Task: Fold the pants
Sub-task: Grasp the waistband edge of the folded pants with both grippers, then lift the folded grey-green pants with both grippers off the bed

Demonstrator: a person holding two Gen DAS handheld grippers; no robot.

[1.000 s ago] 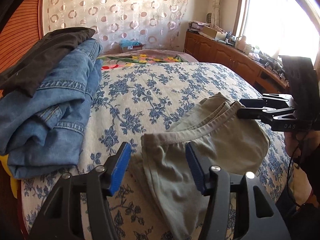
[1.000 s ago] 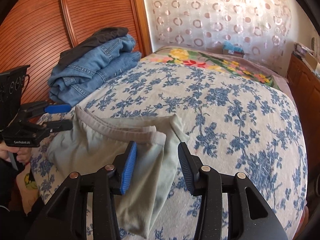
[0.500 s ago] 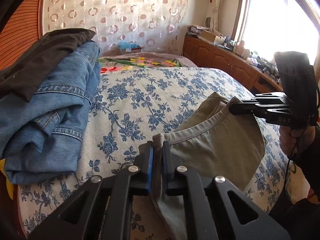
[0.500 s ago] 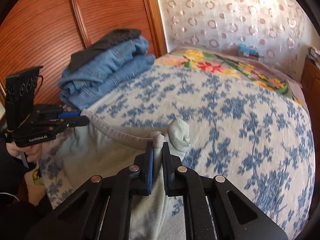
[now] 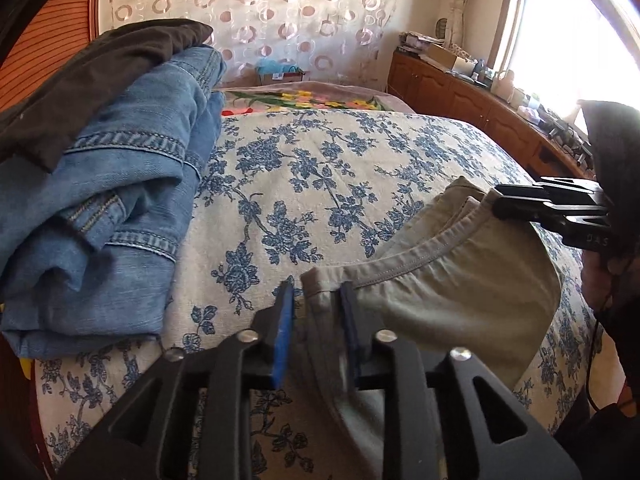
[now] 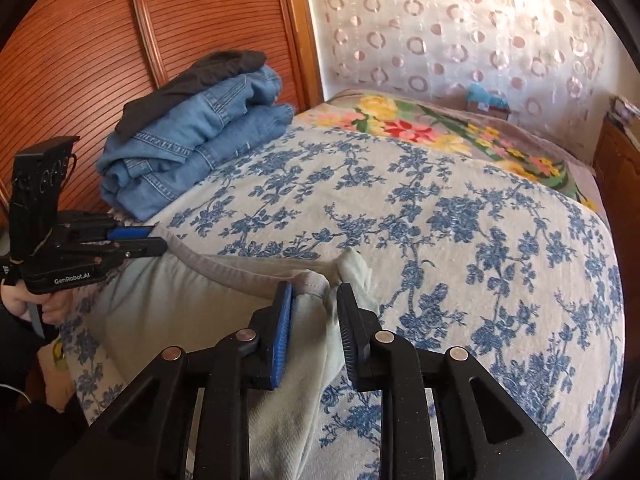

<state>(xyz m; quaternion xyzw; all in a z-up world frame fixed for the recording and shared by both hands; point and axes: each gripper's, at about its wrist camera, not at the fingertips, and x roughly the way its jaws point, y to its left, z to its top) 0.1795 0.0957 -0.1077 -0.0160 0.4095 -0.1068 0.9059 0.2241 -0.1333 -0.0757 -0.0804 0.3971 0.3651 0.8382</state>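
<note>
In the left wrist view, the khaki pants (image 5: 448, 292) are being seen lying on the blue-flowered bedspread (image 5: 320, 184), at its near edge, with the waistband curving away toward the right gripper (image 5: 516, 204). The left gripper (image 5: 316, 320) is being opened: its jaws are being spread apart around the near corner of the waistband, the cloth lying between the pads with a gap showing on the left side, so nothing is being pinched. A stack of folded jeans (image 5: 108, 208) topped by a dark garment (image 5: 92, 76) is being seen on the bedspread well to the left of the pants. In the right wrist view, the pants (image 6: 180, 304) are again being seen at the near edge of the bedspread (image 6: 460, 220), stretched between the two tools. The right gripper (image 6: 314, 312) is likewise being opened, a bunched end of the waistband sitting between its parted jaws and resting against the blue pad. The left gripper (image 6: 154, 240) is being held by a hand (image 6: 52, 304) at the far end of the waistband. The jeans (image 6: 192, 148) are being seen beyond it.
</note>
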